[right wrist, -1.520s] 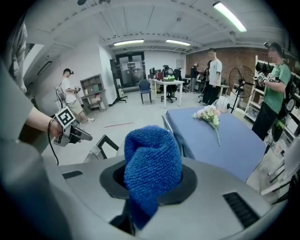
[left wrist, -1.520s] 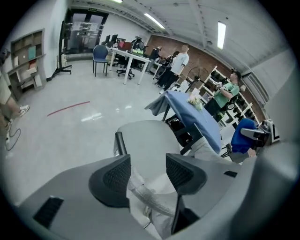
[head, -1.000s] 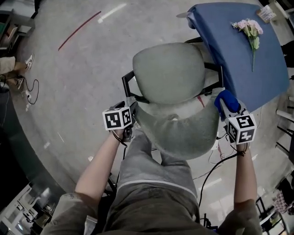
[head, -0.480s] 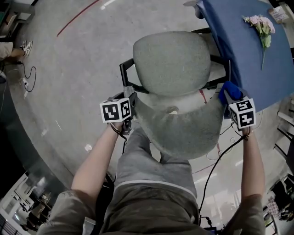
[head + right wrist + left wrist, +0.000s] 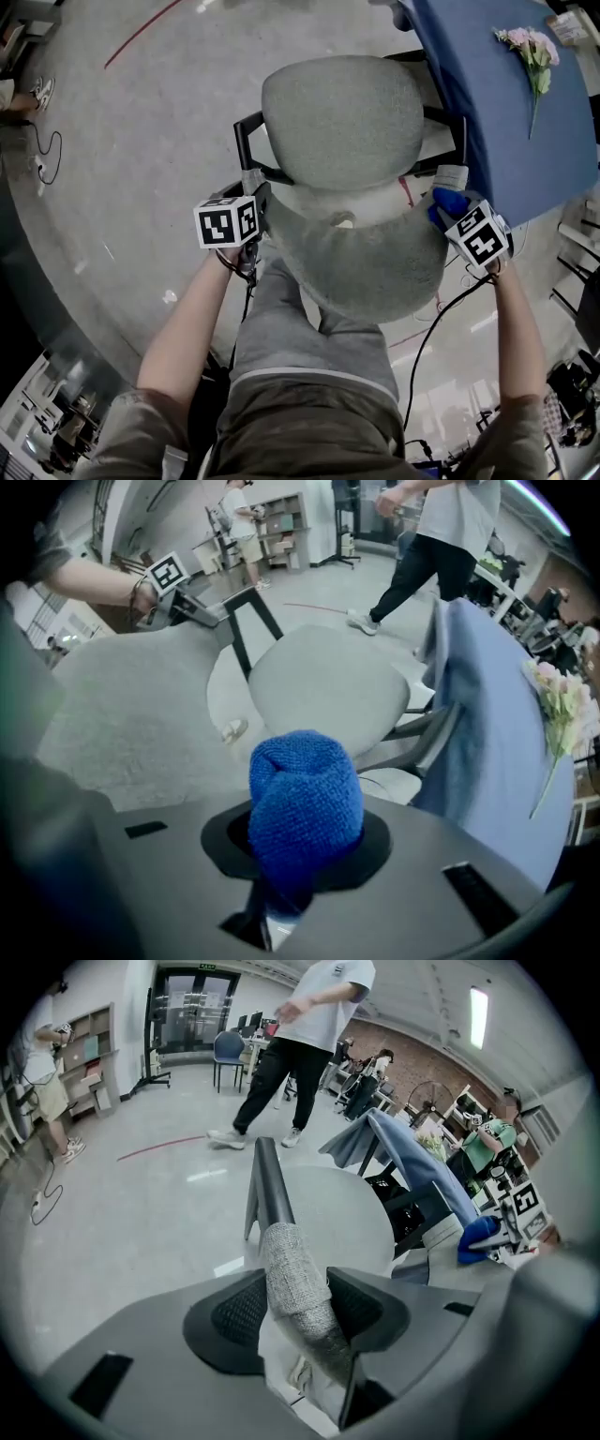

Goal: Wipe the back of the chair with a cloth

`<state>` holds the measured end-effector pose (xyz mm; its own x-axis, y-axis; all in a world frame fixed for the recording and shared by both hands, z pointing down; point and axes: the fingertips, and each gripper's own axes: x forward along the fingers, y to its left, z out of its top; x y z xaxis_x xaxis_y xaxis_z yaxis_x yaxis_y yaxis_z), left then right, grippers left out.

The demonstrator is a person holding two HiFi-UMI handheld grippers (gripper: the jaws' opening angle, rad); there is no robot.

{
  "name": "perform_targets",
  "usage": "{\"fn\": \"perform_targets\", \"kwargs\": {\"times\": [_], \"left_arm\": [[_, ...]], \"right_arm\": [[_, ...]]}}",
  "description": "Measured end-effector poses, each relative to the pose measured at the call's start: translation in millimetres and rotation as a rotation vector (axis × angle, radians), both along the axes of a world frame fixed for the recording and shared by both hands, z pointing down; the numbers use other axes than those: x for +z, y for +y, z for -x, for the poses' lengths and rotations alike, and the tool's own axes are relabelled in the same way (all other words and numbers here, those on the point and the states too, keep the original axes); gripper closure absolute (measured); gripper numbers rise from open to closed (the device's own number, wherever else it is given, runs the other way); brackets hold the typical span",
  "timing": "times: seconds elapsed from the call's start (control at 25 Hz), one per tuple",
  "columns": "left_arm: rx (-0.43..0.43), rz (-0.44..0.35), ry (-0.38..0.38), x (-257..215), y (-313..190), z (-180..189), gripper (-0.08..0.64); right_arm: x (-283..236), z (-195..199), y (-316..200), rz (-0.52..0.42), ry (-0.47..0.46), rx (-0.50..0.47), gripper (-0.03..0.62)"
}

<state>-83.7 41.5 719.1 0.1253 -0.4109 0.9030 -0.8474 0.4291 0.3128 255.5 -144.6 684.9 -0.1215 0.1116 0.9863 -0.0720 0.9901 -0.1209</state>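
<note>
The left fingers (image 5: pixel 234 1314) are closed on the left rim of the back (image 5: pixel 366 258), and the grey fabric edge is pinched between their dark pads; these jaws have just been closing, with that rim between them. The fingers of the right gripper (image 5: pixel 305 847) are clamped on the cloth (image 5: pixel 305 794), a blue bundle that bulges out beyond the jaws. In the head view the cloth is seen at the right rim of the back, near its top, opposite the left gripper (image 5: pixel 255 197); whether it touches the fabric cannot be told. The rest of the grey chair (image 5: pixel 342 117) is seen from above, lying beyond the back and flanked by black armrests (image 5: pixel 246 141). The person's legs (image 5: pixel 309 347) are placed just behind the back, and a black cable (image 5: pixel 419 356) is trailed from the right gripper down toward the floor (image 5: pixel 141 187). To the right of the chair a blue-draped table (image 5: pixel 506 122) is set, with a bunch of pink flowers (image 5: pixel 532 47) laid on it. A red line (image 5: pixel 141 36) is marked on the floor at the upper left. In the left gripper view a bystander (image 5: pixel 300 1035) in a white shirt and dark trousers is caught mid-stride beyond the chair, and another person (image 5: pixel 42 1068) is seen by shelves (image 5: pixel 89 1063) at the left wall.
</note>
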Motion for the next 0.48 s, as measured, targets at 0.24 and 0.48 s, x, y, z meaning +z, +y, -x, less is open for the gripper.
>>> {"fn": "perform_targets", "kwargs": {"times": [0.24, 0.48], "left_arm": [[-0.012, -0.005, 0.002, 1.1, -0.8, -1.3, 0.344], [-0.017, -0.015, 0.007, 0.9, -2.2, -1.4, 0.344]], "right_arm": [[-24.7, 12.9, 78.6, 0.175, 0.055, -0.209, 0.506], [-87.6, 92.5, 212.6, 0.608, -0.14, -0.28, 0.506]]}}
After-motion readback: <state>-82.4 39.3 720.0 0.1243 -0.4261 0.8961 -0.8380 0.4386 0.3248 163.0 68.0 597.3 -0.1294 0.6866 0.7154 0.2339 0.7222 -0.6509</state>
